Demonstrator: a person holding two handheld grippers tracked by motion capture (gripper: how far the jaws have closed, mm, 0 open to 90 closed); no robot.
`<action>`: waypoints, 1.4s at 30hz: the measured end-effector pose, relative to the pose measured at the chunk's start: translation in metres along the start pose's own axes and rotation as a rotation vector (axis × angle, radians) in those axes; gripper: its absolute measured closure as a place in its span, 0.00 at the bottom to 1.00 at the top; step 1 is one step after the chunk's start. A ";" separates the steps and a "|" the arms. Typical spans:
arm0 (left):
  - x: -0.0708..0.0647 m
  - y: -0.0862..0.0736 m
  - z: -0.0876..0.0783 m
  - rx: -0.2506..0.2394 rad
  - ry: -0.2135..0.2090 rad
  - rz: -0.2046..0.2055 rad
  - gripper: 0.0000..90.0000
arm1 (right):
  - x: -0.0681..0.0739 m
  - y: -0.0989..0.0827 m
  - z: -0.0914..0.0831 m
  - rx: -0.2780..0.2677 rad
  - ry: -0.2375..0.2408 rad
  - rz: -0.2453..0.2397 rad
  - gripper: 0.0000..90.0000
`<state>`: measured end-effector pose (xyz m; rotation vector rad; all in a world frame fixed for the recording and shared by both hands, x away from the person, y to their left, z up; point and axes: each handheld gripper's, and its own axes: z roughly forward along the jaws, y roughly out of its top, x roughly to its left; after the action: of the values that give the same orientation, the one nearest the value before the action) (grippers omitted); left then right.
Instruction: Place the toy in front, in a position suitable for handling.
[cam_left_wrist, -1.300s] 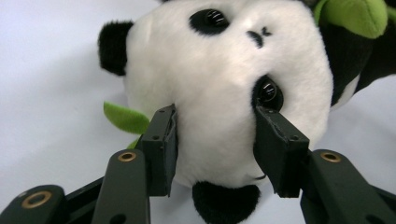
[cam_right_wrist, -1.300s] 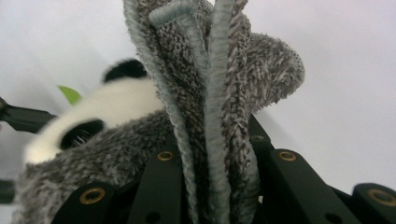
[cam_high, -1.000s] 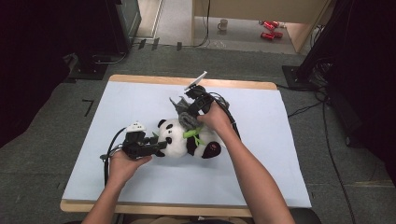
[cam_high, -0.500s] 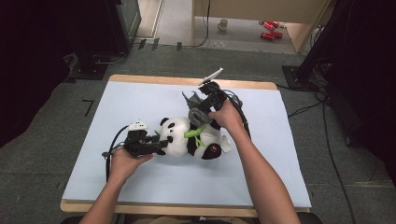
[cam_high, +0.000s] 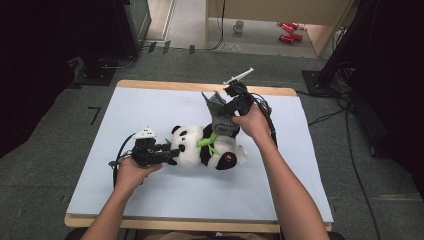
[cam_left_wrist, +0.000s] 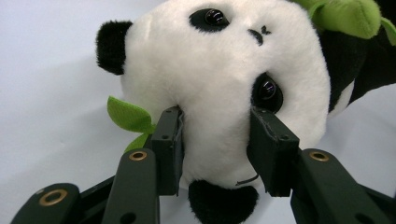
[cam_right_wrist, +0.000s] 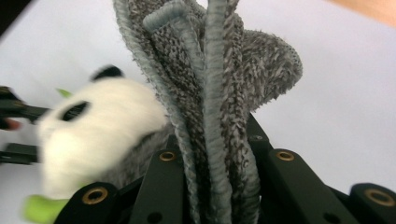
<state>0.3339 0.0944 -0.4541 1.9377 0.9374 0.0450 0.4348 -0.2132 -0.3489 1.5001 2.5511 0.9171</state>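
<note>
Holding the panda (cam_high: 200, 150) by its head, our left hand-held gripper (cam_high: 167, 154) is clenched on the white plush; in the left gripper view both pads (cam_left_wrist: 170, 140) press into the head (cam_left_wrist: 224, 84), one beside a small green leaf (cam_left_wrist: 128, 116), the other just under an eye. The panda lies on its side near the middle of the pale blue surface (cam_high: 150, 105), head toward 9 o'clock, with a green bit (cam_high: 206, 142) at its neck. Our right hand-held gripper (cam_high: 231, 106) sits at about 1 o'clock from the panda, toward the far edge, and is clamped tight on a grey cloth (cam_high: 216, 112). In the right gripper view the cloth (cam_right_wrist: 215, 93) stands up in bunched folds between the jaws, with the blurred panda (cam_right_wrist: 98, 126) beyond it at 9 o'clock. From above, the cloth's lower end reaches the panda's body; we cannot tell if it is attached there.
</note>
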 end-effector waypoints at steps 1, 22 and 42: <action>0.000 0.001 0.000 0.000 0.001 0.000 0.64 | 0.005 0.002 -0.004 -0.020 0.009 -0.007 0.84; 0.000 0.010 0.003 -0.008 0.031 0.009 0.65 | 0.091 0.012 0.031 -0.050 0.227 -0.100 0.84; -0.002 0.010 0.008 0.017 0.037 0.026 0.72 | 0.042 -0.017 0.044 -0.002 0.188 -0.012 0.84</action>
<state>0.3422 0.0847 -0.4502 1.9708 0.9398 0.0885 0.4134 -0.1651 -0.3832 1.4608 2.6809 1.1089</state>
